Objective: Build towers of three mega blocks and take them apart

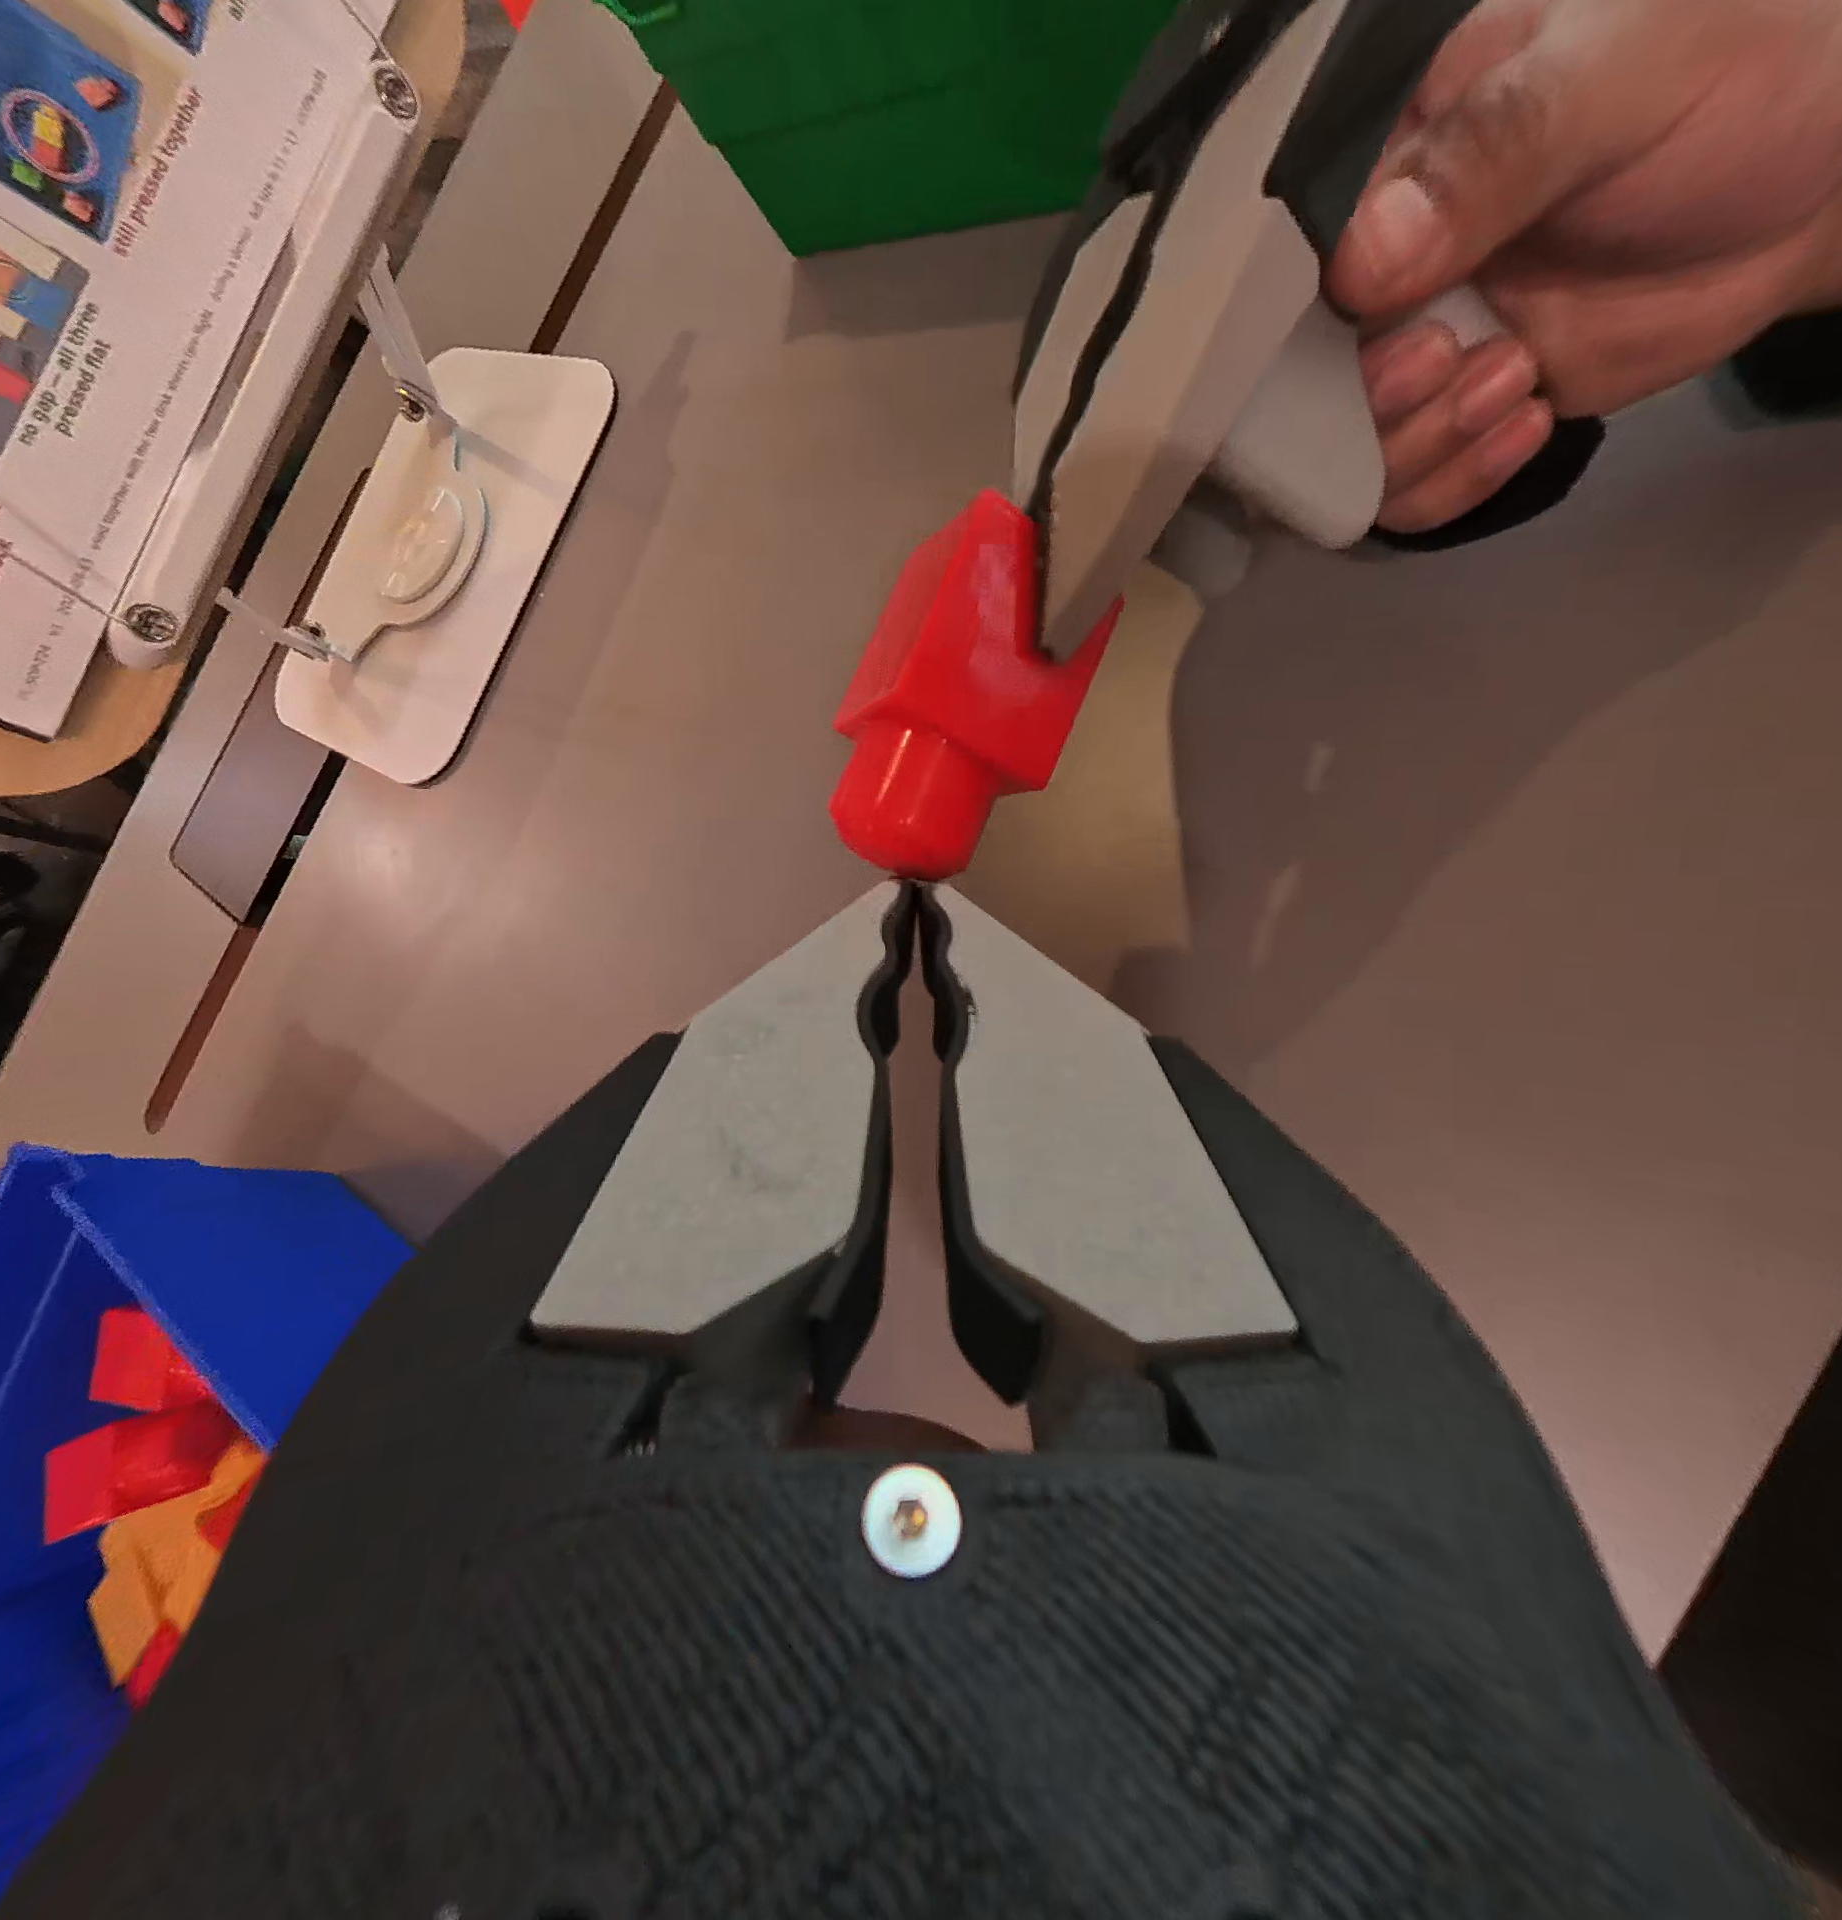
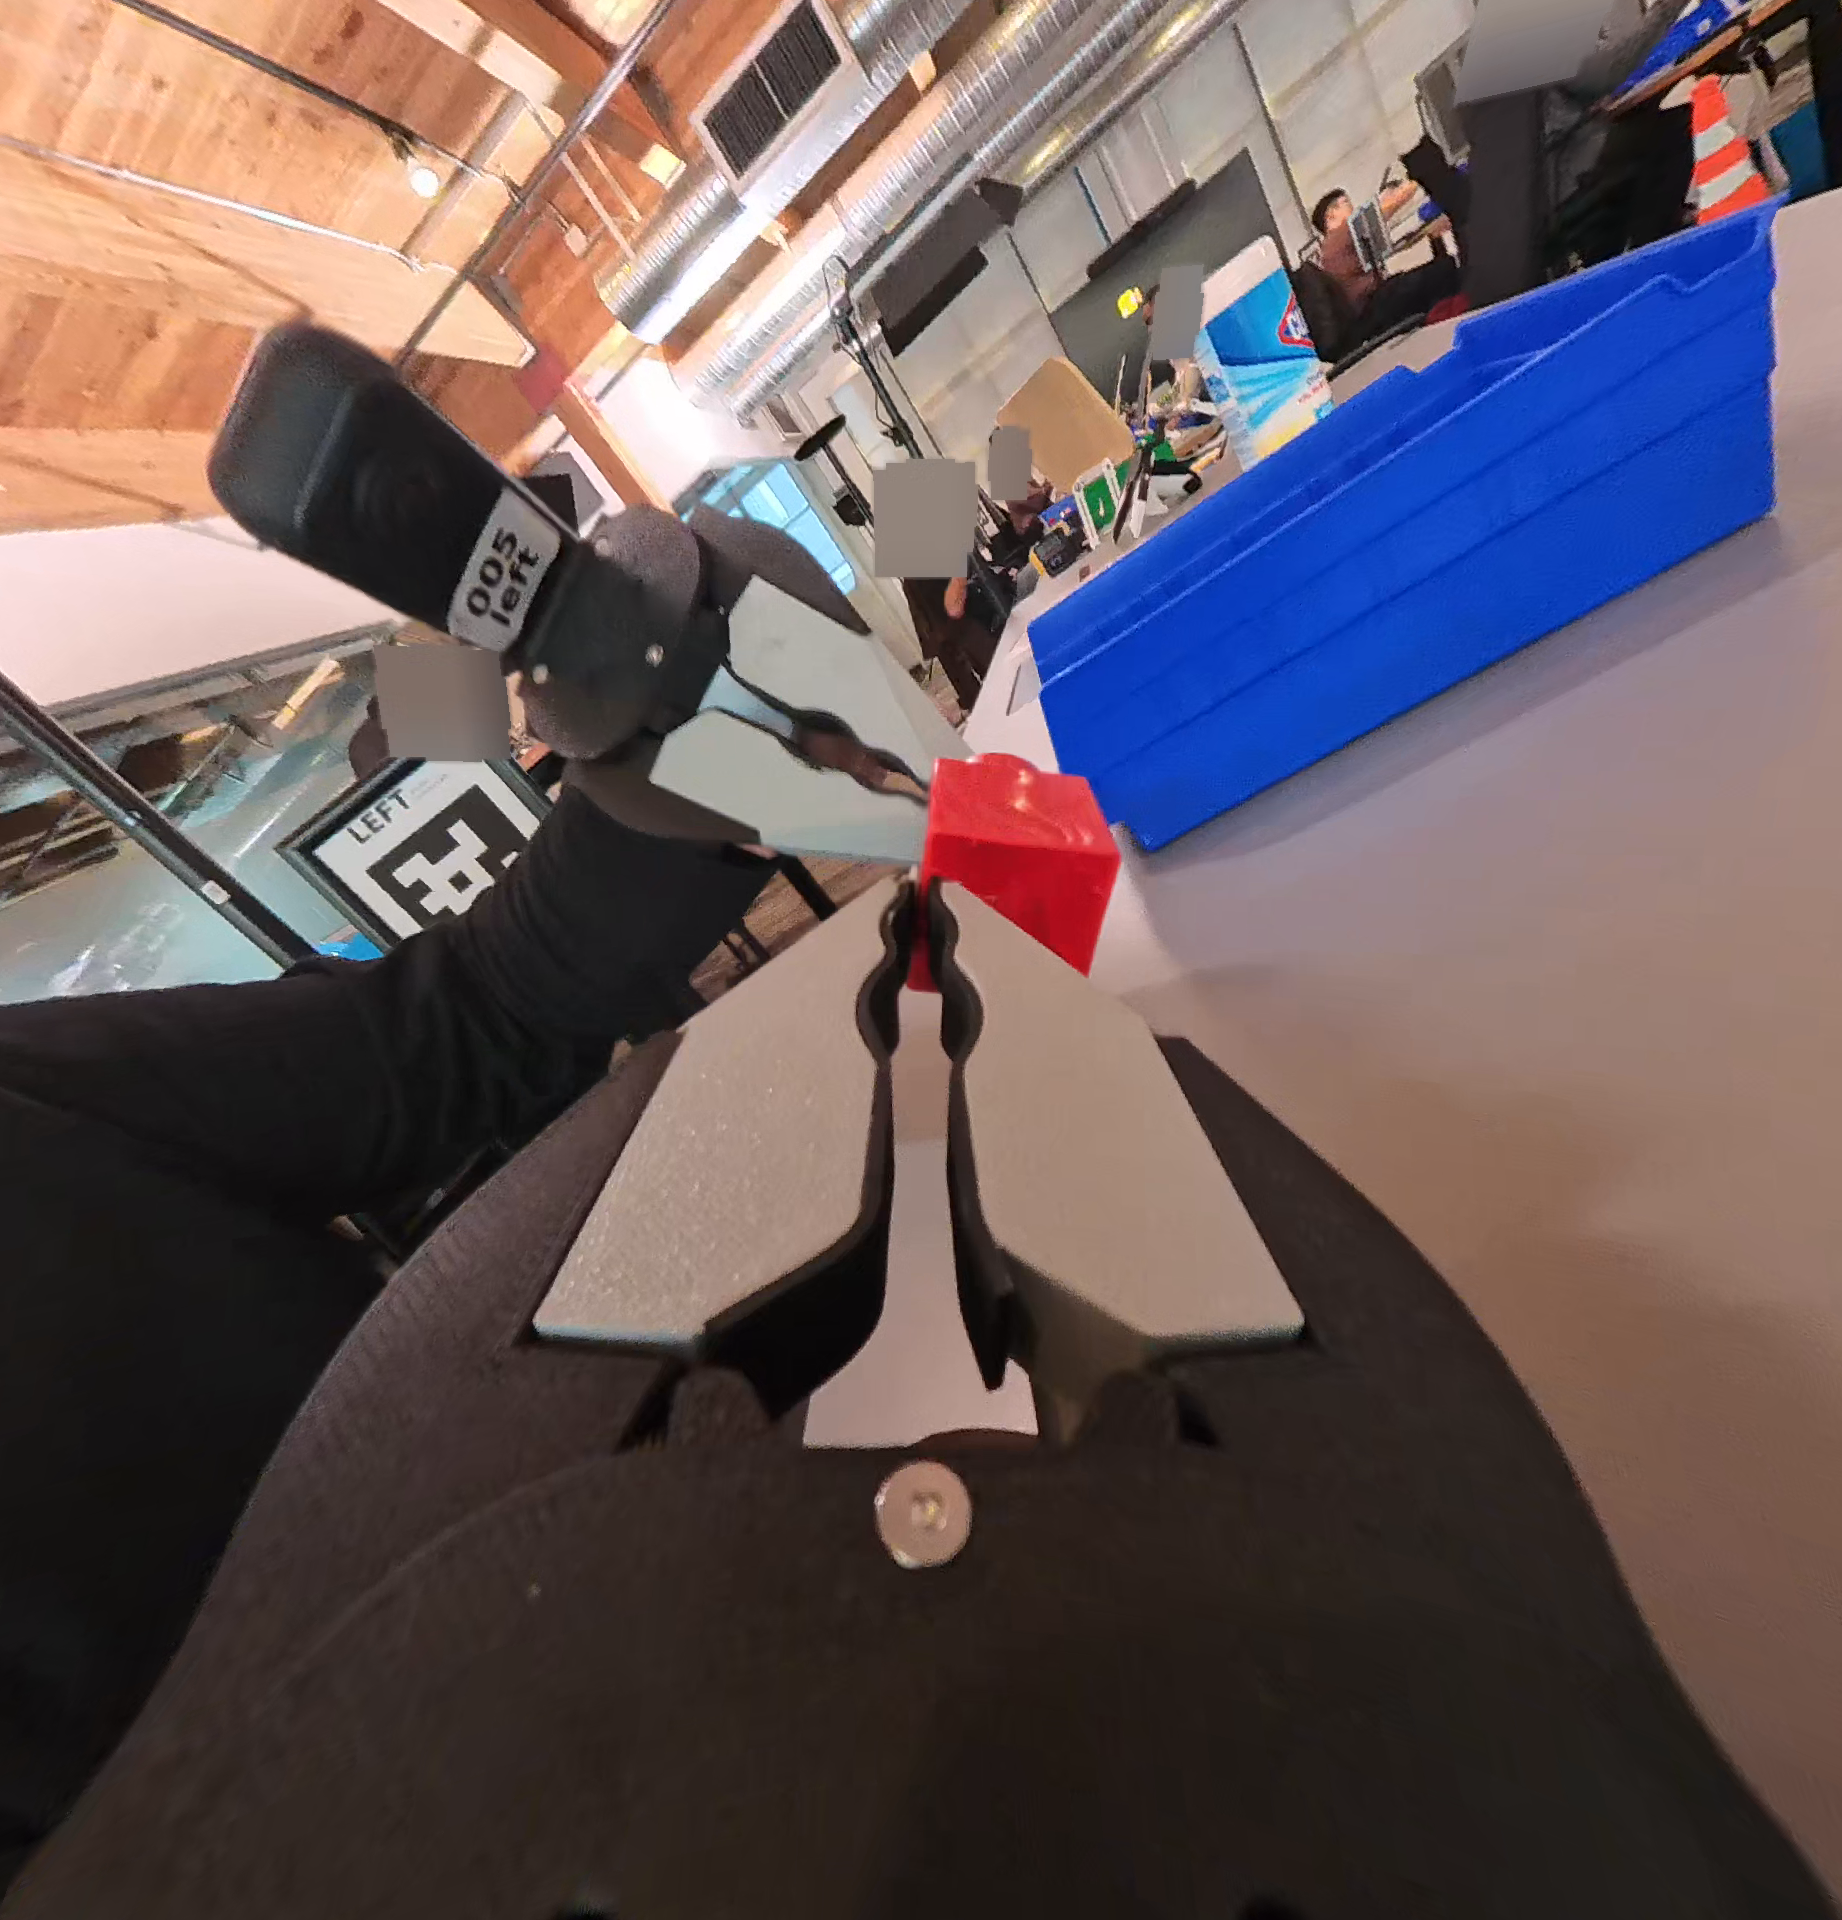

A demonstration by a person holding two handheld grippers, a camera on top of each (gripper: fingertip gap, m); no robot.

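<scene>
One red mega block [image 1: 958,675] is held just above the grey table [image 1: 1468,935], tilted so its stud points at my left gripper. My right gripper [image 1: 1062,634] comes in from the upper right, held by a hand [image 1: 1582,260], and is shut on the block's wall. My left gripper [image 1: 915,891] is shut and empty, its tips touching the end of the stud. In the right wrist view, my right gripper [image 2: 922,920] pinches the edge of the red block [image 2: 1021,852], and the left gripper [image 2: 922,805] meets the block from the left.
A blue bin [image 1: 169,1268] with red and orange blocks sits at the lower left; it also shows in the right wrist view [image 2: 1416,540]. A green bin [image 1: 896,125] stands at the far side. An instruction sheet on a stand [image 1: 117,312] is at the left. The table edge runs at the lower right.
</scene>
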